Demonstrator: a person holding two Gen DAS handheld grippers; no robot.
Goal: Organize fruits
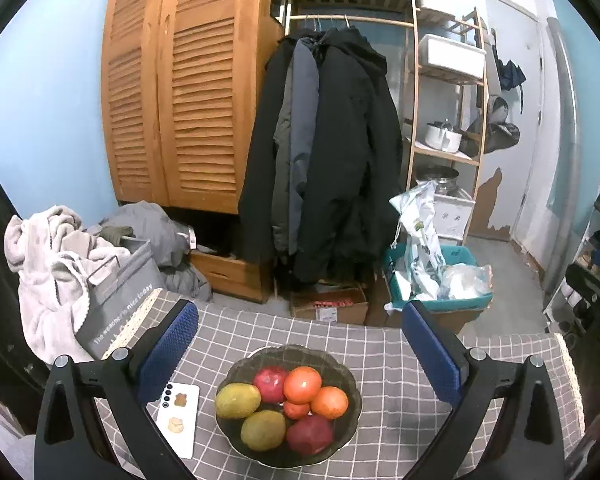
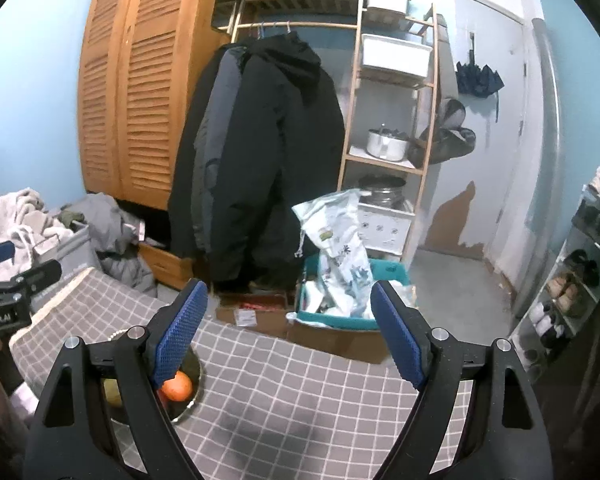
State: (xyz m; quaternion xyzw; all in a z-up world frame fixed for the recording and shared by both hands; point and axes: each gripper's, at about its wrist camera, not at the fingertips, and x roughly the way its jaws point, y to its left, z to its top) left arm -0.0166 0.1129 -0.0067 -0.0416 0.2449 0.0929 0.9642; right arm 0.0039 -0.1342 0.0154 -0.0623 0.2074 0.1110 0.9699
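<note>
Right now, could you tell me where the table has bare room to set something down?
The checked tablecloth lies bare right of the fruit bowl, out to the table's right edge, and in a strip between the bowl and the far edge. Left of the bowl it is crowded: a white phone lies close beside it.

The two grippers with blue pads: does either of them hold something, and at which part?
Nothing is held. The left gripper stands open above the dark bowl of fruit, and the right gripper is open over the grey checked tablecloth.
</note>
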